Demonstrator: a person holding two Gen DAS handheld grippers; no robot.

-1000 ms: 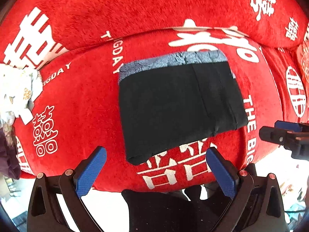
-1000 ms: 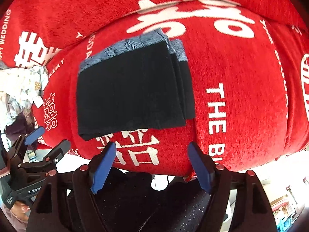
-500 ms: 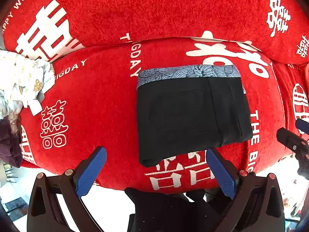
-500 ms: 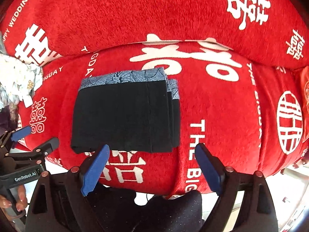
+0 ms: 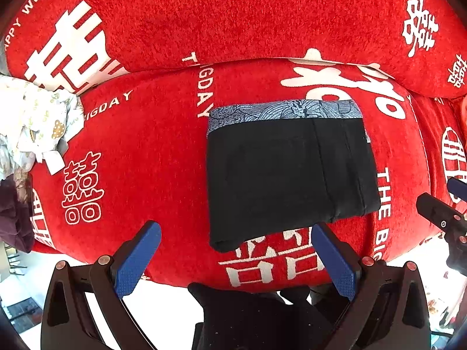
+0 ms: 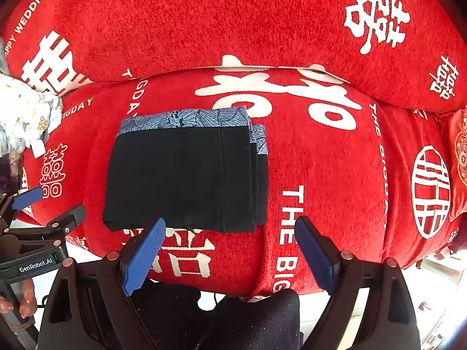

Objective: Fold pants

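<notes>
fingers (image 6: 315,250) apart, empty | black pants (image 6: 186,175) folded rectangular, blue patterned waistband

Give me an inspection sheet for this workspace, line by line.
Surface: red plush sofa cushion with white lettering, bearing the folded pants.
Job's things: black pants with a blue patterned waistband, folded into a compact rectangle, lying flat, untouched.
Clutter: crumpled white printed cloth at the cushion's left edge.
Grippers: left gripper open, empty; right gripper open, empty; both above the cushion's front edge.
Cables: nothing seen.
Surroundings: red backrest cushion behind; pale floor below.
</notes>
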